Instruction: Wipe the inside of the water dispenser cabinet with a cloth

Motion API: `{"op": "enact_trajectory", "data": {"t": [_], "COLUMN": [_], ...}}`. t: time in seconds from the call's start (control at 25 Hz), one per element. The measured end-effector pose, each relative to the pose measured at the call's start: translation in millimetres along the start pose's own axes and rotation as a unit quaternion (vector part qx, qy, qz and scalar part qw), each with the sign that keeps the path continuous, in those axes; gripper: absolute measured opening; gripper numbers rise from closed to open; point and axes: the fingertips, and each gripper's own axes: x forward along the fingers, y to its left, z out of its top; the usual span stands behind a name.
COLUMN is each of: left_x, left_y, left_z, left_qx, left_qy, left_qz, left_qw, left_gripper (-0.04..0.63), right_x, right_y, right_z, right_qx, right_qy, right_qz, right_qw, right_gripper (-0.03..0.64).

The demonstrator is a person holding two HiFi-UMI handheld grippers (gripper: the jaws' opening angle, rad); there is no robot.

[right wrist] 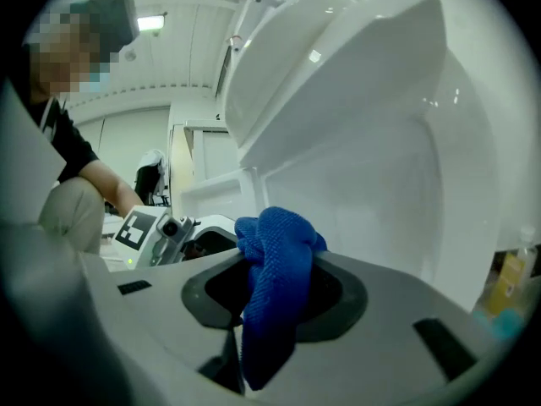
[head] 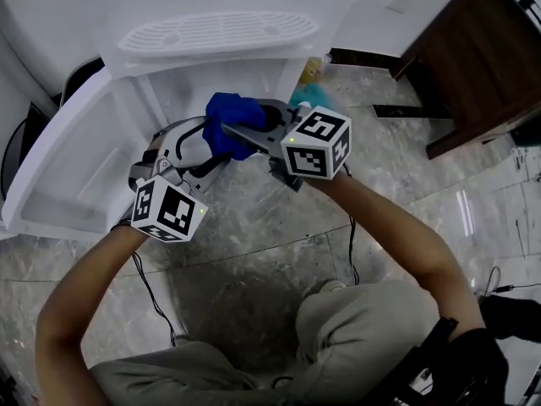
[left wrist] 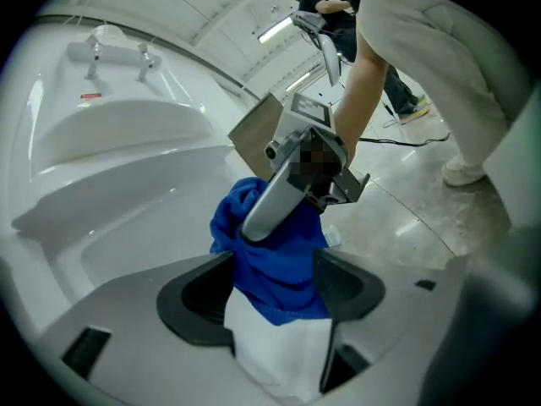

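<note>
The cloth (head: 230, 121), a deep blue, hangs bunched in the air between the two grippers, just in front of the water dispenser's (head: 211, 53) lower cabinet (head: 182, 87) and not touching its walls. The cabinet door (head: 68, 167) stands swung out to the left in the head view.

The right gripper (head: 245, 138) comes in from the right and has the cloth clenched: in the right gripper view the fabric (right wrist: 275, 286) is squeezed into a narrow fold between the jaws (right wrist: 275, 299), with a knot of it bulging out ahead of them.

The left gripper (head: 211, 146) reaches up from the lower left. Its jaws (left wrist: 275, 294) are spread wide, released, with the lower end of the cloth (left wrist: 279, 269) hanging in the gap. The fabric may brush the dark pads (left wrist: 342, 286) on either side, though nothing looks pinched there. In that same view the right gripper's (left wrist: 296, 176) silver jaw lies across the top of the cloth.

Both grippers point roughly level toward the dispenser, their marker cubes facing the head camera. The person crouches on a grey marbled floor (head: 254, 252). A dark wooden cupboard (head: 482, 57) stands well off to the right, and a yellowish bottle (right wrist: 507, 286) stands near the dispenser's right side.
</note>
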Motion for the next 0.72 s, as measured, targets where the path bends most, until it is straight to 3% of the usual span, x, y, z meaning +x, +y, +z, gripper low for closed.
{"op": "enact_trajectory", "data": {"t": [0.16,0.32,0.4,0.56,0.72], "left_x": [9.2,17.8,21.5,23.9,28.2], "left_y": [-4.5,-5.9,-13.1,-39.8,-57.2], "left_z": [5.5,14.6,20.0,27.0,23.8], "left_qx": [0.001,0.018,0.048,0.111,0.088], "left_qy": [-0.003,-0.008,-0.009,-0.012,-0.002], "left_qz": [-0.008,-0.013,-0.025,-0.058,-0.101], "left_qw": [1.0000,0.9997,0.9985,0.9921,0.9911], "left_gripper": [0.282,0.300,0.331,0.331,0.328], "right_x": [-11.0,-17.2,-17.8,-20.1,-21.7], "right_y": [5.0,19.4,27.2,41.4,48.3], "right_z": [-11.4,-25.8,-34.9,-54.2,-67.9], "right_qx": [0.067,0.147,0.158,0.160,0.157], "right_qy": [0.020,0.053,0.083,0.142,0.169], "right_qz": [0.037,0.106,0.132,0.173,0.186], "right_qw": [0.997,0.982,0.975,0.961,0.955], "right_gripper": [0.114,0.114,0.114,0.114,0.114]}}
